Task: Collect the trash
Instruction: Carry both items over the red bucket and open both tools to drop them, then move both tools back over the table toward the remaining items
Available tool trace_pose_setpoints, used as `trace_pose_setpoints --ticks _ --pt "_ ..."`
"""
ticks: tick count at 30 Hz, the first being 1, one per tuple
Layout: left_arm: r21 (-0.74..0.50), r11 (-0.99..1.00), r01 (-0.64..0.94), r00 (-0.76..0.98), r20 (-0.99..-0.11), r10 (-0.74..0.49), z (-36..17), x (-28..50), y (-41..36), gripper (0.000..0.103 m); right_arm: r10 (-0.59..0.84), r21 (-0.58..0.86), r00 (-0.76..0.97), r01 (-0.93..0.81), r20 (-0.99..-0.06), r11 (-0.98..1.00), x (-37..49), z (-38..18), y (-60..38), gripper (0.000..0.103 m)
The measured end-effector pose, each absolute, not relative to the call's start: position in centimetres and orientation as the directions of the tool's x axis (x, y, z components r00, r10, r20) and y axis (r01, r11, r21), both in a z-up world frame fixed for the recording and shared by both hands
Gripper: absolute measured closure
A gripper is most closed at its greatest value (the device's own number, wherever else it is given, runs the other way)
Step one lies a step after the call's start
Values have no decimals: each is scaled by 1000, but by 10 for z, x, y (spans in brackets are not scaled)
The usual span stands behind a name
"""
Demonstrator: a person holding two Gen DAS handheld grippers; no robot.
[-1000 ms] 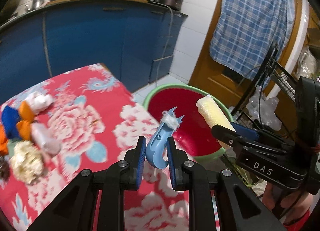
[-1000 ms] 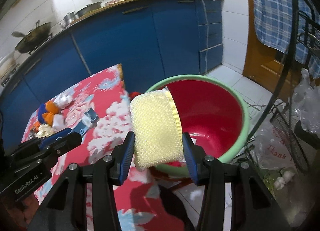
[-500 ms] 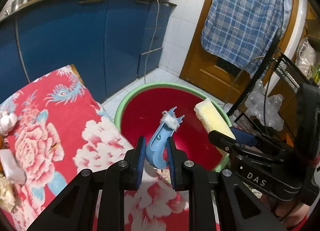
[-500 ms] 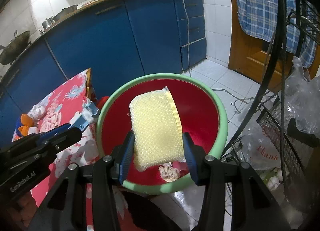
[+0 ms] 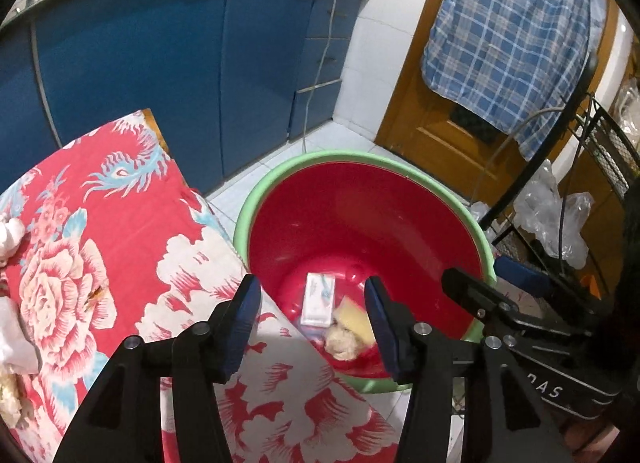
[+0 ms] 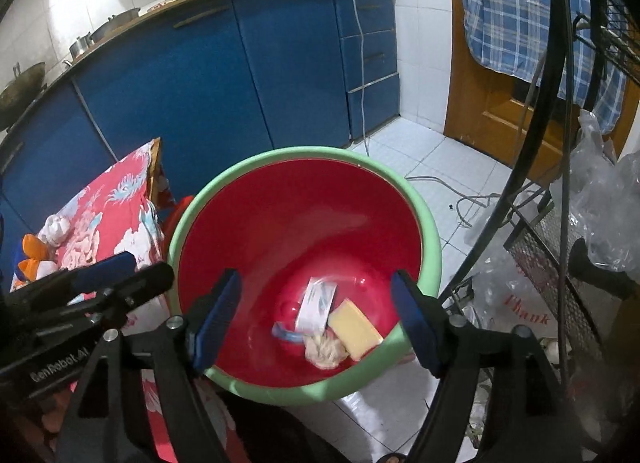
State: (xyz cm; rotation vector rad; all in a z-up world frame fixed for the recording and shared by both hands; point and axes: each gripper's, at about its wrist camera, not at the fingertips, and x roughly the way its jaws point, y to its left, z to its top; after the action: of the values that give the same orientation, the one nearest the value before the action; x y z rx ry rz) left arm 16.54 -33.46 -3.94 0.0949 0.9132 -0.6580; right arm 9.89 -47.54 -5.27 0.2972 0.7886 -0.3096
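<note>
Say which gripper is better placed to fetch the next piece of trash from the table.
Left. Both grippers are open and empty over the basin, but the left gripper sits at the table's edge, on the side where the leftover scraps lie.

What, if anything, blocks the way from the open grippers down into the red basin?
Nothing visible does. The left gripper and right gripper, jaws just opened and empty, hang over the red basin, where the yellow sponge already lies.

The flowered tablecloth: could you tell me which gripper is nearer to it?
Left. The left gripper hangs over the flowered tablecloth at its edge; the right gripper is open above the basin, beside it.
</note>
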Motion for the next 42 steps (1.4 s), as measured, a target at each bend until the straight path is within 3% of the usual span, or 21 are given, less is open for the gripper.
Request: trace_pose_setpoints --ticks 22,42 --pt "-214 812 544 462 -731 -502 -14 133 -268 47 -120 161 656 351 -745 923 69 -41 -425 23" --pt "-190 885 425 541 -730 -417 -12 98 -178 47 -119 104 683 276 -720 956 45 -22 -355 23"
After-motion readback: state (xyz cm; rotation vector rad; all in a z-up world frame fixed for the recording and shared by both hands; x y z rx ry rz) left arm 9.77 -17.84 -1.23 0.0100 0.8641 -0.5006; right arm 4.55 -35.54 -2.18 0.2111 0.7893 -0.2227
